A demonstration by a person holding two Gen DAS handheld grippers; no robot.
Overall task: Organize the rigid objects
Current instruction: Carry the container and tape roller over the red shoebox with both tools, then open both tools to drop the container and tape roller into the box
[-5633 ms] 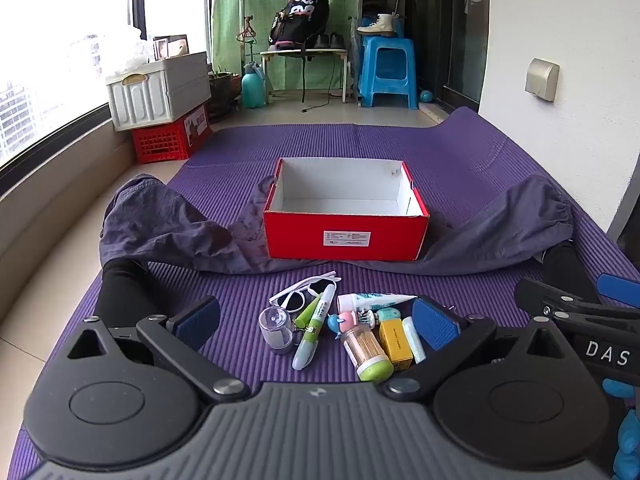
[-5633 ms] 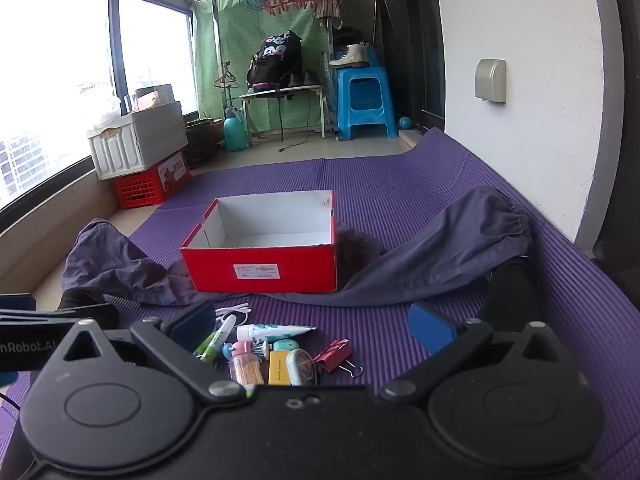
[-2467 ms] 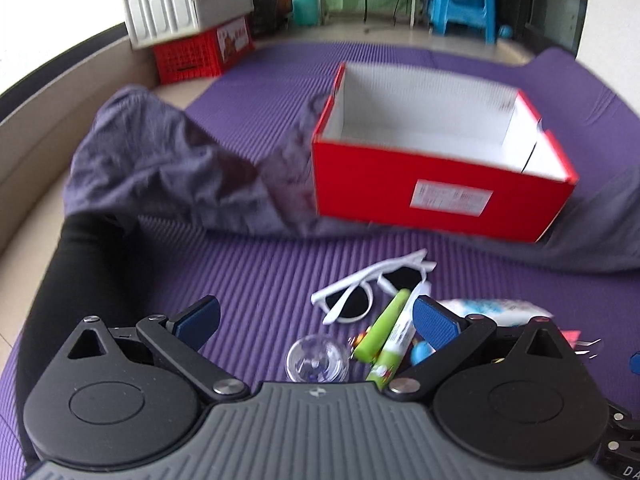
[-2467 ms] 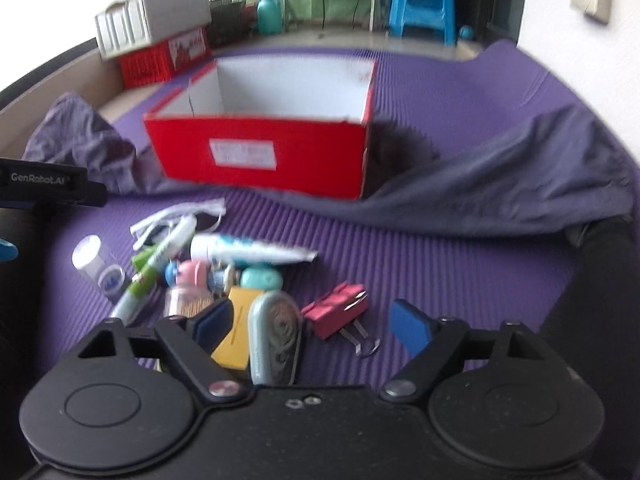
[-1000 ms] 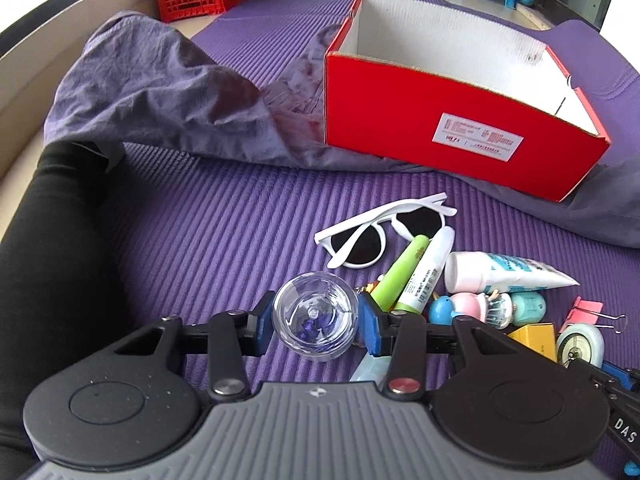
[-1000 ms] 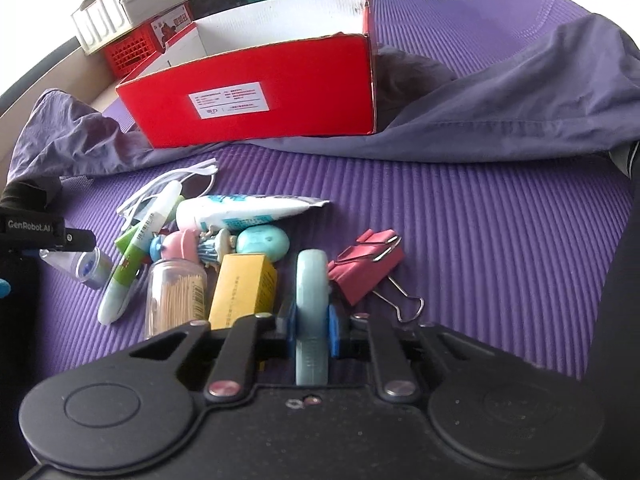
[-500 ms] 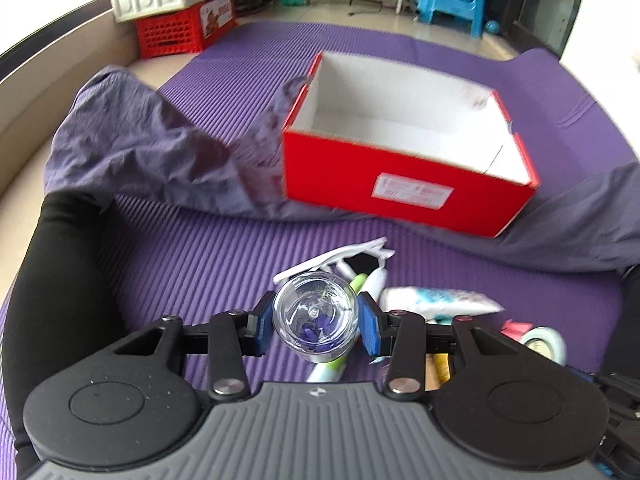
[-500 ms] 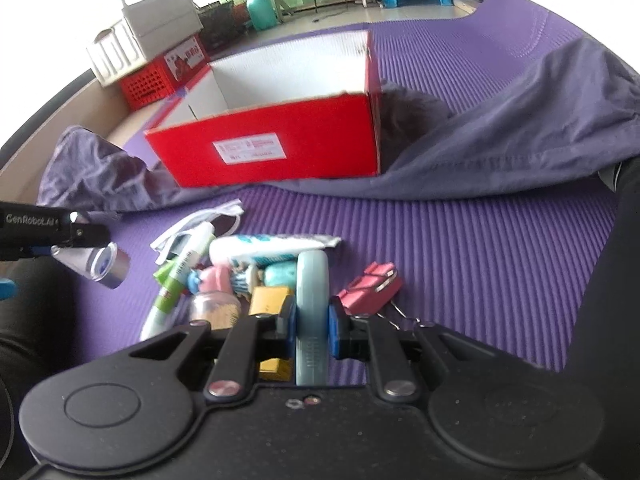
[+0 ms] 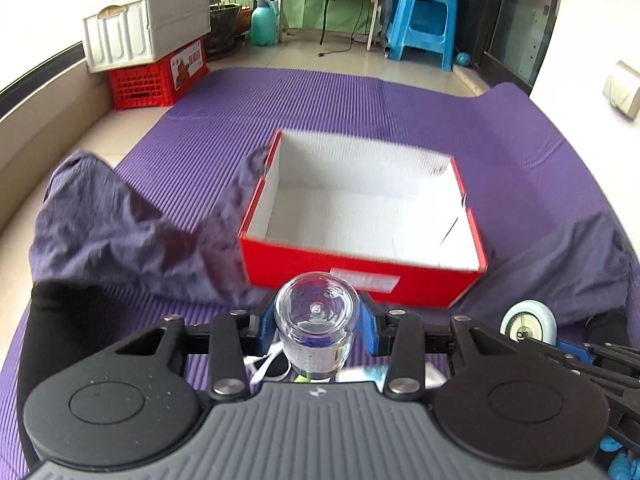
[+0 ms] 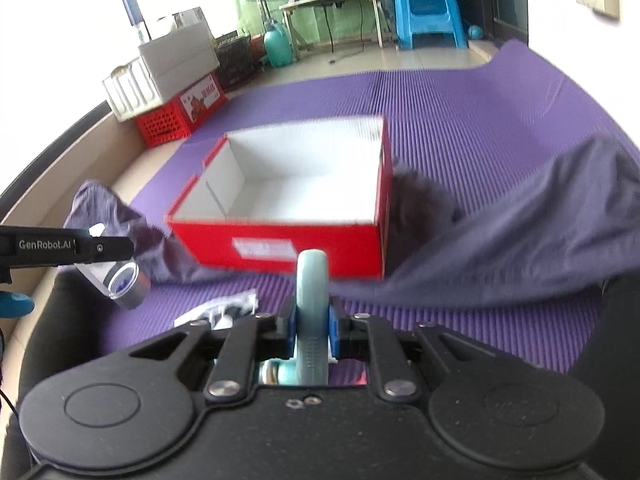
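- Left gripper jaws are clamped on the clear jar; right gripper jaws are pinched tight on the tape measure.
- Both are held near the front of the empty red box, on the mat.
- I'd carry them past the near wall, drop low, then release.

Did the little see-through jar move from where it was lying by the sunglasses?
Yes. The left tongs hold the clear jar up off the purple mat, nearer the red box.
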